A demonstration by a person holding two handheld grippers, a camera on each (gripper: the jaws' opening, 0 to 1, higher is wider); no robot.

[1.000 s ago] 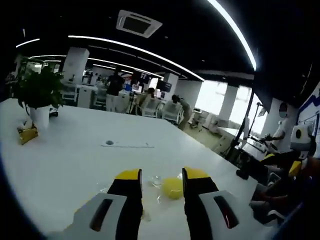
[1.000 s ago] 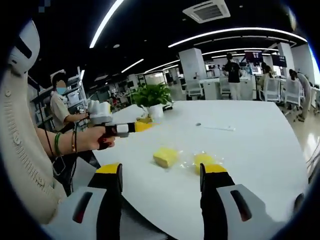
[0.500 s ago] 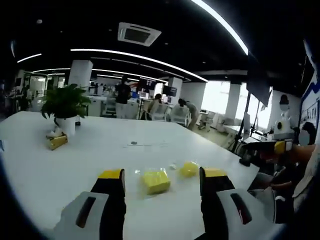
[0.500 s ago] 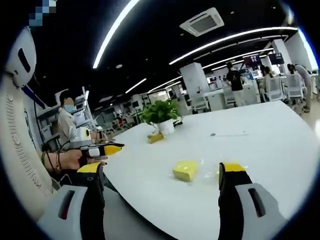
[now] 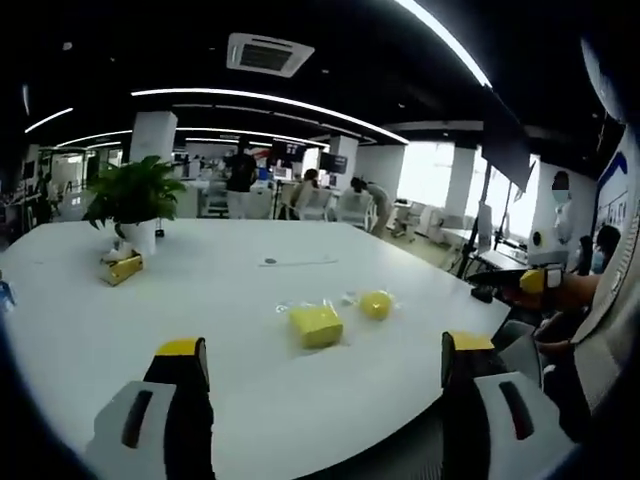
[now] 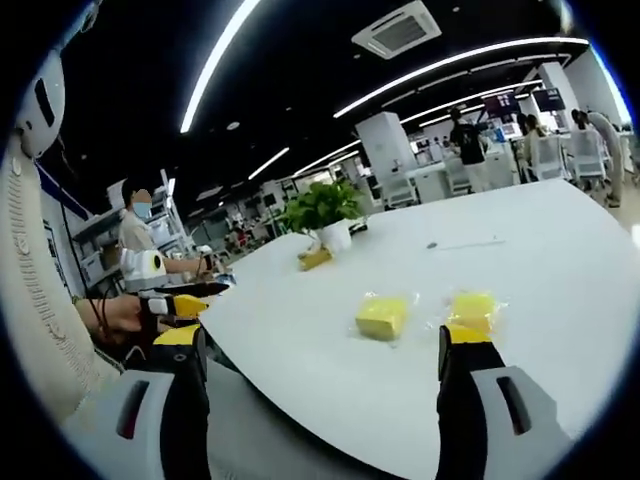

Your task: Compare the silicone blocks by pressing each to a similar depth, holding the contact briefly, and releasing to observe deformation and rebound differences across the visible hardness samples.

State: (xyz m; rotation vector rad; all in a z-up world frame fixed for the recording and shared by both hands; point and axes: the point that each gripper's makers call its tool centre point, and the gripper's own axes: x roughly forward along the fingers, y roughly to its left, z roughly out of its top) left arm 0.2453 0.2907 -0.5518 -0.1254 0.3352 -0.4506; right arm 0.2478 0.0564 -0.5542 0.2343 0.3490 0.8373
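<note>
both tools are held back off the near edge of the white table, so no press is in hand; this looks like a pause between presses. the left tool and right tool both gape wide, holding nothing. two yellow silicone samples lie mid-table, near each other but apart: a squarish block and a smaller rounded block, each on crinkled clear film. next, one tool must come down onto a block.
</note>
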